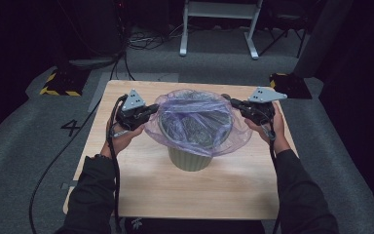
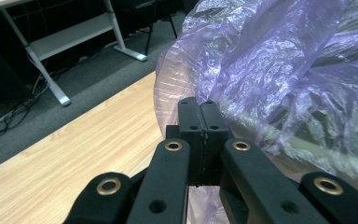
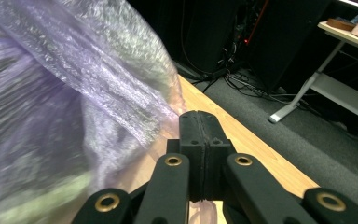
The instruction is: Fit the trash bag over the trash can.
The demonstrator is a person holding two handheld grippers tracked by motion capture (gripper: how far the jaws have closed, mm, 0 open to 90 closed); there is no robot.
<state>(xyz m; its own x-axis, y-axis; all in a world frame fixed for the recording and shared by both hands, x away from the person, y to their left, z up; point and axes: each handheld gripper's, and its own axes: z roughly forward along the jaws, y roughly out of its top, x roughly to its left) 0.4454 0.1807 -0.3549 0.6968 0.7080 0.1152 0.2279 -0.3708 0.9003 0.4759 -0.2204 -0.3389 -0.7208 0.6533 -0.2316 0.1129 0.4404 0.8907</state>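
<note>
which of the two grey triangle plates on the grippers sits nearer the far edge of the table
The plate on the right gripper: its grey triangle lies almost at the table's far edge, while the left gripper's plate sits a bit nearer the person.

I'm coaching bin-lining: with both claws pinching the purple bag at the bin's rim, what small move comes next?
Probably pull the bag edge outward and down over the bin rim. The left claw and right claw grip film at opposite sides, and it balloons loosely above the rim.

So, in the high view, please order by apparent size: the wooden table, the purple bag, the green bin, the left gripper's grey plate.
1. wooden table
2. purple bag
3. green bin, mostly covered by the bag, so its rank is unsure
4. grey plate
</note>
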